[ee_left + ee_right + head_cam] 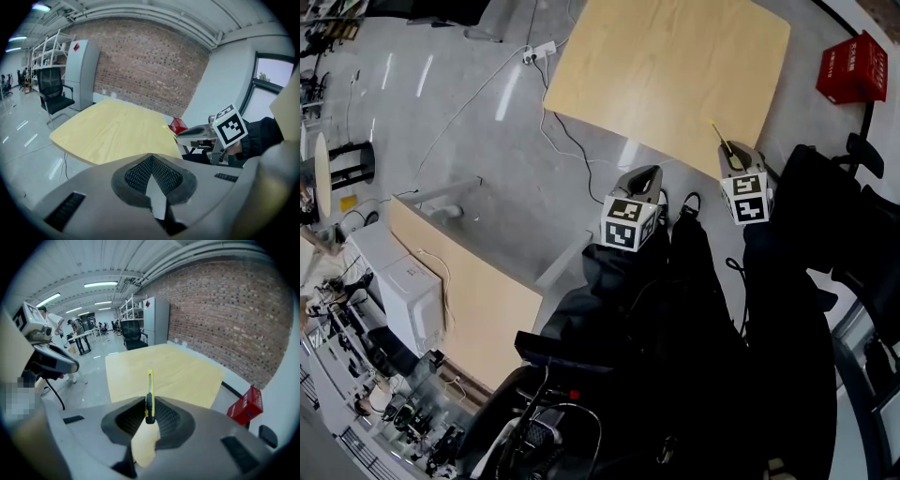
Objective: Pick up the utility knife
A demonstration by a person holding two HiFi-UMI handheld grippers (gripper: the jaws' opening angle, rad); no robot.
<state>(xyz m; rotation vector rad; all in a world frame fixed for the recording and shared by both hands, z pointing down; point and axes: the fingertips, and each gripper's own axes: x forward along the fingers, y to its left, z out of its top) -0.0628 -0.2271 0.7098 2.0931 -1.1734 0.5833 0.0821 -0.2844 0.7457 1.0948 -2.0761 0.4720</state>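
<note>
Between the jaws of the right hand-held gripper the utility knife is pinched edge-on, pointing forward over the desk. A firm squeeze and a level lift should stop it pivoting. The left hand-held gripper is pressed together, empty.

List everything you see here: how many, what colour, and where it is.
utility knife: one, yellow, clamped between the right gripper's jaws, pointing forward
table: one, light wood, ahead of both grippers
second table: one, light wood, lower left of the head view
box: one, red, on the floor right of the table
power strip: one, white, on the floor left of the table
office chair: one, black, beside the cabinet
cabinet: one, grey, against the brick wall
left gripper: grey, jaws together, empty
right gripper: grey, shut on the knife
</note>
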